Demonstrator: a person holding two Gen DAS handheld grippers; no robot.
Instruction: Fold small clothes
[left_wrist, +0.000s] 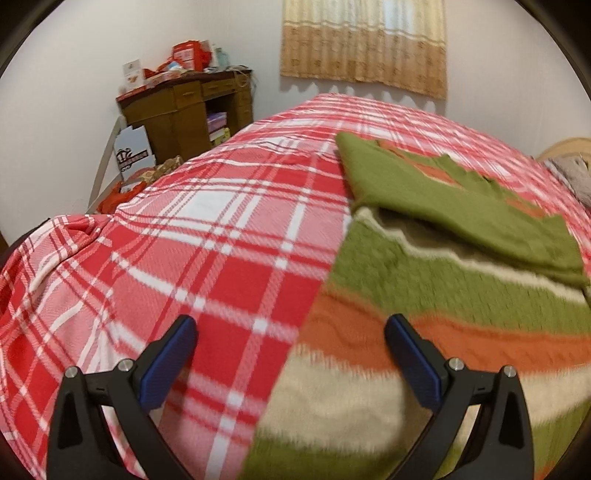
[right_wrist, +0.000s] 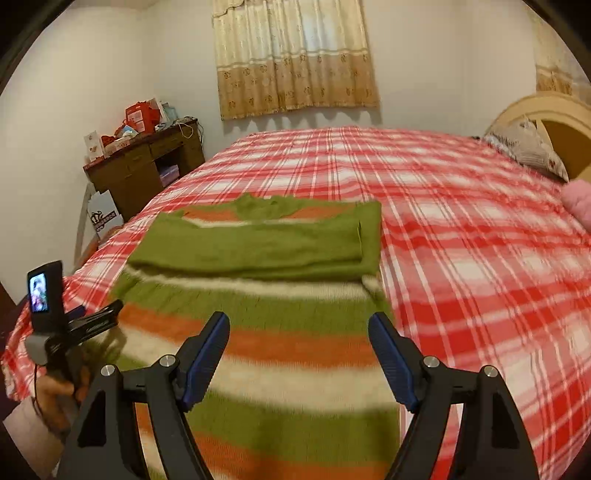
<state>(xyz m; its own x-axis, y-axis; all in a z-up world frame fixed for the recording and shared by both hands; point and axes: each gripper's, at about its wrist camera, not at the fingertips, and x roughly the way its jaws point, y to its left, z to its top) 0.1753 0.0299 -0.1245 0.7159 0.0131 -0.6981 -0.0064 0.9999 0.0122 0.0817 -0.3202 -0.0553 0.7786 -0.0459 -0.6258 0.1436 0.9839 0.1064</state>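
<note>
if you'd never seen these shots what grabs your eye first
First, the red and white plaid bedspread that fills most of both views. On it lies a striped sweater in green, orange and cream, its green sleeves folded across the chest. In the foreground the right gripper stands open above the sweater's stripes, holding nothing, and a patterned curtain hangs on the far wall.

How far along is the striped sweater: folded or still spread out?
Partly folded. The striped sweater lies flat on the bed, with its green sleeves folded across the chest; the lower body is still spread out.
</note>
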